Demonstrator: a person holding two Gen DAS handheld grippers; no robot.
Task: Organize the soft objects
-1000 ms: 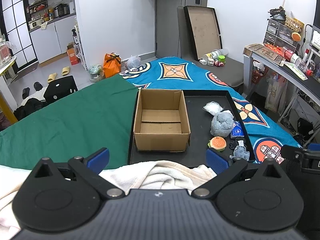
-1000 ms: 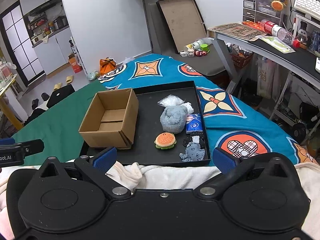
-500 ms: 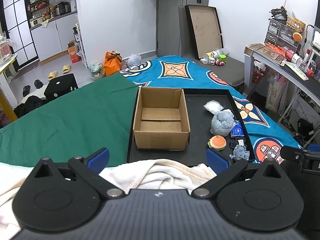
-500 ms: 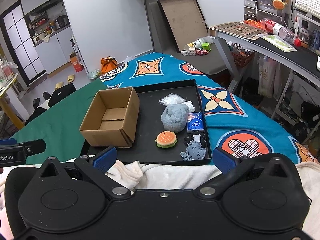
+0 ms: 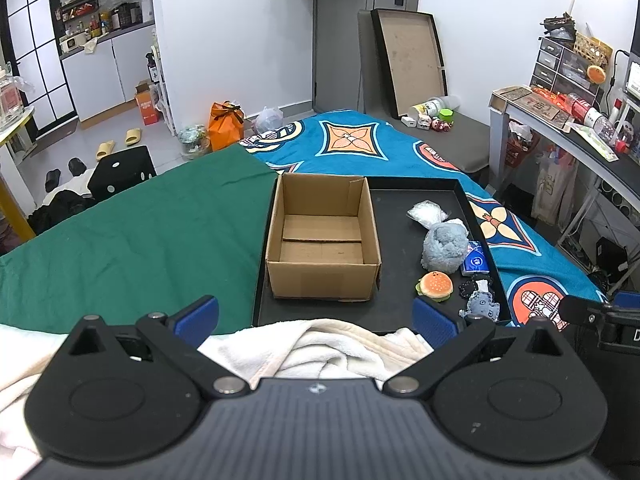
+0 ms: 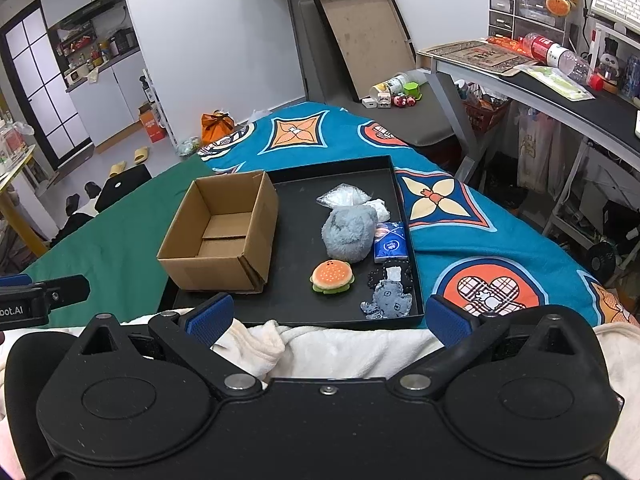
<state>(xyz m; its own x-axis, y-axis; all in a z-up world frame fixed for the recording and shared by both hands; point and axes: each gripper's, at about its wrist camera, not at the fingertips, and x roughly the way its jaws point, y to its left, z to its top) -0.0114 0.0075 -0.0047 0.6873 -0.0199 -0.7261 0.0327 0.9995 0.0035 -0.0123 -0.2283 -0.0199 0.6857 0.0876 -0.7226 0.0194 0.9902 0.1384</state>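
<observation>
An open, empty cardboard box (image 5: 323, 240) (image 6: 224, 232) stands in the left part of a black tray (image 5: 400, 304) (image 6: 296, 200) on the bed. Right of it in the tray lie a grey fluffy plush (image 5: 445, 246) (image 6: 350, 232), a burger plush (image 5: 435, 286) (image 6: 332, 277), a blue tissue pack (image 5: 475, 258) (image 6: 390, 242), a clear plastic bag (image 5: 427, 212) (image 6: 343, 198) and a small grey patterned plush (image 5: 480, 304) (image 6: 387, 300). My left gripper (image 5: 316, 320) and right gripper (image 6: 328, 316) are both open and empty, over a white towel (image 5: 320, 344) (image 6: 328, 348) short of the tray.
A green cloth (image 5: 132, 232) covers the bed left of the tray, a blue patterned blanket (image 5: 360, 144) (image 6: 460, 248) lies to the right and behind. A desk (image 6: 540, 92) with clutter stands at the right. A large tray lid (image 5: 408, 60) leans on the far wall.
Both grippers have crept slightly forward toward the tray; the view has barely shifted. Nothing was grasped or moved.
</observation>
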